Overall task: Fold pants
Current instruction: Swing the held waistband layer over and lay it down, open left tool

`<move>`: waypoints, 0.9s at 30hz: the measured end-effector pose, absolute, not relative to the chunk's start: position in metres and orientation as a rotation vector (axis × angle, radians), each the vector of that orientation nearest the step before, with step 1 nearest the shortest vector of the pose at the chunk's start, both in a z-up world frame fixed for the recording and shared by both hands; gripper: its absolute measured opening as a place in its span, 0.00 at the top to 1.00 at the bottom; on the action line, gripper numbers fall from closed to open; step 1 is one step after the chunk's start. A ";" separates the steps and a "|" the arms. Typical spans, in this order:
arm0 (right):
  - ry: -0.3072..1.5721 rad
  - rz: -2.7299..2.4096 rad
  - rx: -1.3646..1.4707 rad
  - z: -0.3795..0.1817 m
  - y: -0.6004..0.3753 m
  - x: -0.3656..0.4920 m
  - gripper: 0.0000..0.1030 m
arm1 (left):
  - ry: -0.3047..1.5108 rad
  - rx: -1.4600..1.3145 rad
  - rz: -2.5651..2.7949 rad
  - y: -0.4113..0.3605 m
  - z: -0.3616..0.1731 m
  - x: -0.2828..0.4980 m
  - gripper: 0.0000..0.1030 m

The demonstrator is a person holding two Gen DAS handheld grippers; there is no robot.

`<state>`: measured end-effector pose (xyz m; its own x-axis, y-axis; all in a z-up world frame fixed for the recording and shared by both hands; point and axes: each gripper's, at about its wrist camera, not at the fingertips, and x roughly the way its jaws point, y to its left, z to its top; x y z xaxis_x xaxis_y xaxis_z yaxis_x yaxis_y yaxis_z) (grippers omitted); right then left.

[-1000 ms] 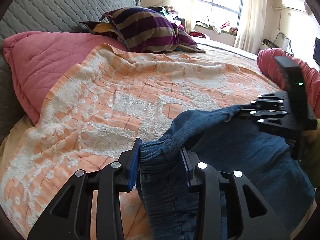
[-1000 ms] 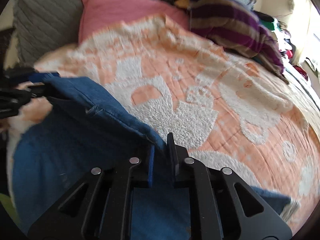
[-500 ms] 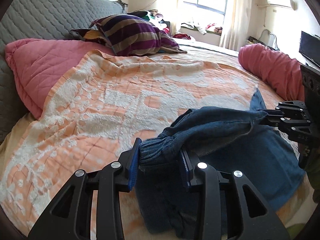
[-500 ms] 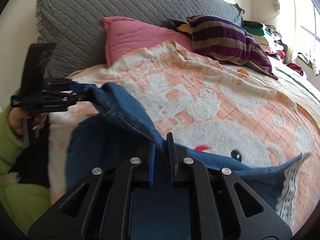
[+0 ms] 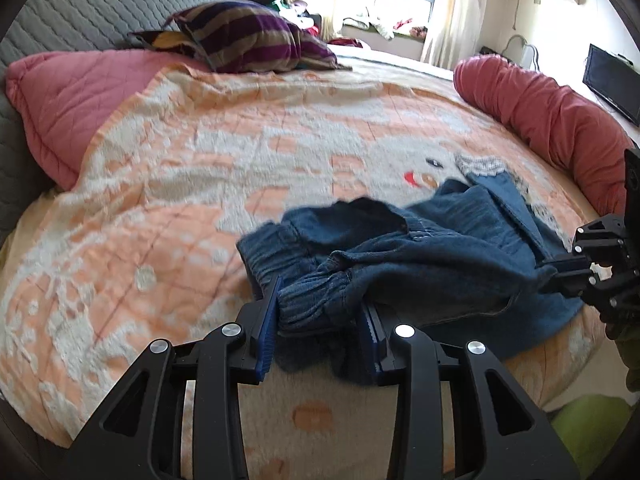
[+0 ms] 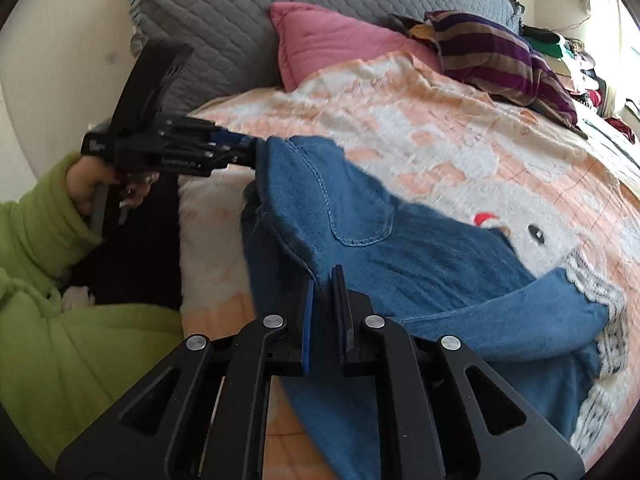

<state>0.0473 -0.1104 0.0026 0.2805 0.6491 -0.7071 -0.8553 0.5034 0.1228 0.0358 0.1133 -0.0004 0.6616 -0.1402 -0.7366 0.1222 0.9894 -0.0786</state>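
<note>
Both tongs grip the pants (image 5: 420,256) — left tongs (image 5: 318,312) clamp the bunched waistband, right tongs (image 6: 322,300) pinch its other end. Raised a moment ago, the waistband now sinks toward the blanket (image 5: 200,184) — a fold is being laid.

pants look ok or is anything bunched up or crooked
The pants are not flat: the elastic waistband is crumpled in the left gripper, and the lace-trimmed legs lie skewed on the blanket.
</note>
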 end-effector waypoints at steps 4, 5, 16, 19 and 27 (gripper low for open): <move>0.832 1.028 -0.303 -0.012 -0.107 0.041 0.96 | 0.850 0.009 -0.126 0.111 -0.005 0.030 0.64; 0.850 1.031 -0.300 -0.017 -0.106 0.040 0.96 | 0.854 0.015 -0.121 0.110 -0.006 0.029 0.63; 0.886 1.035 -0.305 -0.031 -0.100 0.035 0.94 | 0.906 -0.033 -0.050 0.130 -0.003 0.004 0.46; 0.888 1.048 -0.296 -0.033 -0.098 0.033 0.94 | 0.851 -0.046 -0.009 0.136 0.017 -0.009 0.49; 0.912 1.077 -0.290 -0.037 -0.094 0.028 0.89 | 0.806 -0.077 -0.179 0.083 0.030 0.017 0.58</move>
<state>0.0284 -0.0936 -0.0366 0.1652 0.6301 -0.7588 -0.8521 0.4786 0.2119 0.0168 0.0826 0.0298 0.6785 -0.1884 -0.7100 0.1297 0.9821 -0.1366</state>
